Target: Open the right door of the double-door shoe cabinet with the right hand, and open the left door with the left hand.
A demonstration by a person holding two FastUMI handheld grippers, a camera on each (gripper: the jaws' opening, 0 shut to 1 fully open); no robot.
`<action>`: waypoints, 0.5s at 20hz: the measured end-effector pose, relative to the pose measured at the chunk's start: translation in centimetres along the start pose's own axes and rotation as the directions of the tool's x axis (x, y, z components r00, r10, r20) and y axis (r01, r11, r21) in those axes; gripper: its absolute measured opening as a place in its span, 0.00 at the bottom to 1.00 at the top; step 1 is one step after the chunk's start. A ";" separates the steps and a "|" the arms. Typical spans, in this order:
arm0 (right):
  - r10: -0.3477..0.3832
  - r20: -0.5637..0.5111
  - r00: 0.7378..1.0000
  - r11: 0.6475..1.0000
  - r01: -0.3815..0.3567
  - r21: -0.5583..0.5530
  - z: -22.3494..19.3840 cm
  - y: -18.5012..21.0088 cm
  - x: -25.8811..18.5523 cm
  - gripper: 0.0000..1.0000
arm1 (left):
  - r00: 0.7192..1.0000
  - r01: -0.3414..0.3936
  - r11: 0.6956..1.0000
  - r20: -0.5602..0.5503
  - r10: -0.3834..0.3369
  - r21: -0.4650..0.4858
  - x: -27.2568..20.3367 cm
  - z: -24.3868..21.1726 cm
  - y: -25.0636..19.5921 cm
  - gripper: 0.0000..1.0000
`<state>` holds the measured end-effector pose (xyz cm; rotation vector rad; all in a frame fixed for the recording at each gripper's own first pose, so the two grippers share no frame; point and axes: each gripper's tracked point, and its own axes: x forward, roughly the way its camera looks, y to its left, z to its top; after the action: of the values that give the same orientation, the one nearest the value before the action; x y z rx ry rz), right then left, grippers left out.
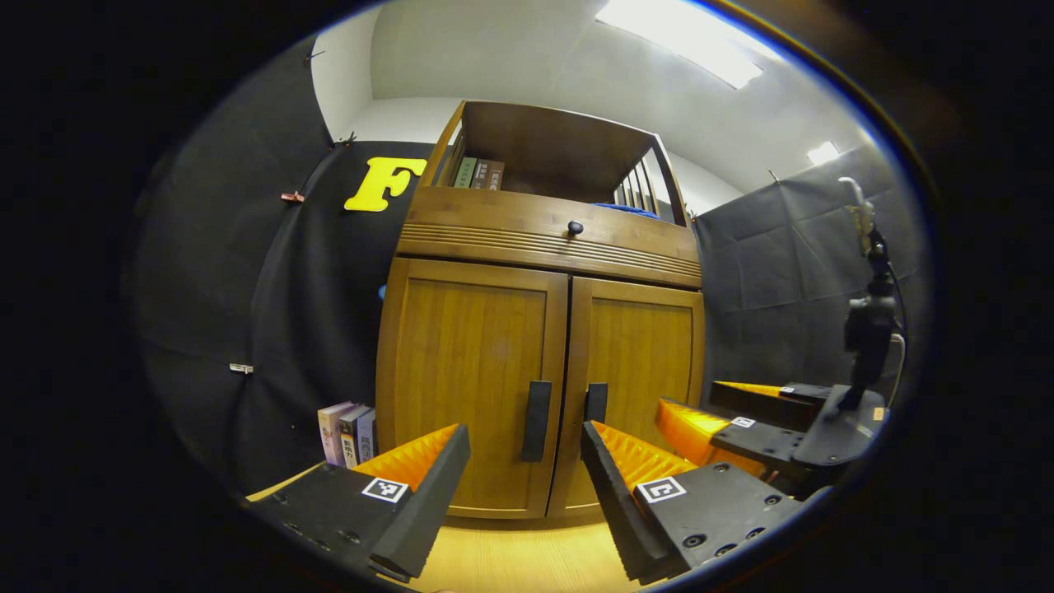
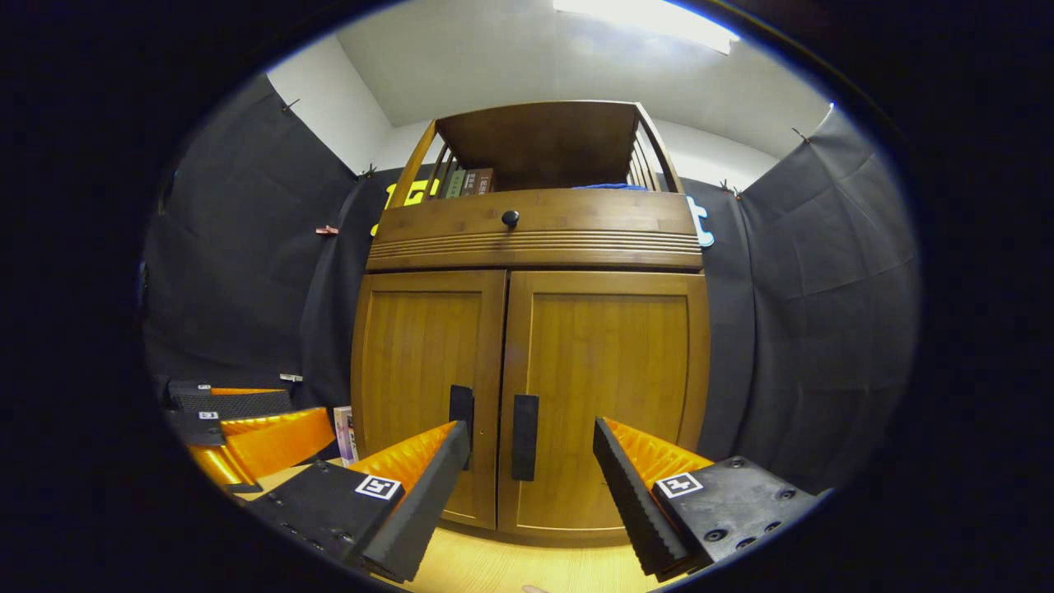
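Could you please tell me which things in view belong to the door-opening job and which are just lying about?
Job:
wooden right door, black bar handle
wooden left door, black bar handle
left tongs, right tongs, both open

Lying about:
upright books beside the cabinet
shelf books
round black drawer knob

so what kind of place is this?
Looks like a staged recording booth, not a home: black cloth wall, a wooden shoe cabinet with both doors shut, books beside it.
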<state>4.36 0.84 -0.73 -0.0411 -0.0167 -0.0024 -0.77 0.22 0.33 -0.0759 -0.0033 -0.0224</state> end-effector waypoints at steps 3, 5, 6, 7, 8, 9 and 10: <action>0.008 -0.001 1.000 1.000 -0.008 0.012 -0.5 0.4 2.5 0.96 | 0.999 -0.036 0.999 0.005 0.036 0.022 -0.2 0.1 0.3 0.86; 0.005 -0.002 1.000 1.000 -0.005 0.012 -1.2 0.6 4.0 0.96 | 0.999 -0.050 0.998 0.008 0.050 0.034 -0.2 0.2 0.4 0.86; -0.001 0.000 1.000 1.000 0.001 0.009 -1.5 0.6 4.8 0.96 | 0.999 -0.046 0.998 0.005 0.046 0.034 -0.2 0.2 0.3 0.86; -0.009 -0.001 1.000 1.000 0.009 0.003 -1.9 0.5 5.6 0.97 | 0.999 -0.042 0.999 0.003 0.042 0.030 -0.1 -0.2 0.2 0.86; -0.013 -0.008 1.000 1.000 0.013 -0.006 -2.5 0.6 6.5 0.97 | 0.999 -0.038 0.999 0.001 0.038 0.030 0.0 -0.3 0.2 0.86; -0.015 -0.015 1.000 1.000 0.015 -0.011 -3.0 0.5 7.2 0.94 | 0.999 -0.038 0.999 -0.001 0.038 0.032 0.0 -0.4 0.2 0.86; -0.018 -0.017 1.000 1.000 0.018 -0.012 -3.6 0.3 8.0 0.93 | 0.999 -0.040 0.998 -0.002 0.040 0.039 0.0 -0.2 0.3 0.86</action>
<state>12.39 1.02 -4.19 -0.0530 0.0004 -0.0210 -0.81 0.48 0.07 -0.0365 0.0008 0.0174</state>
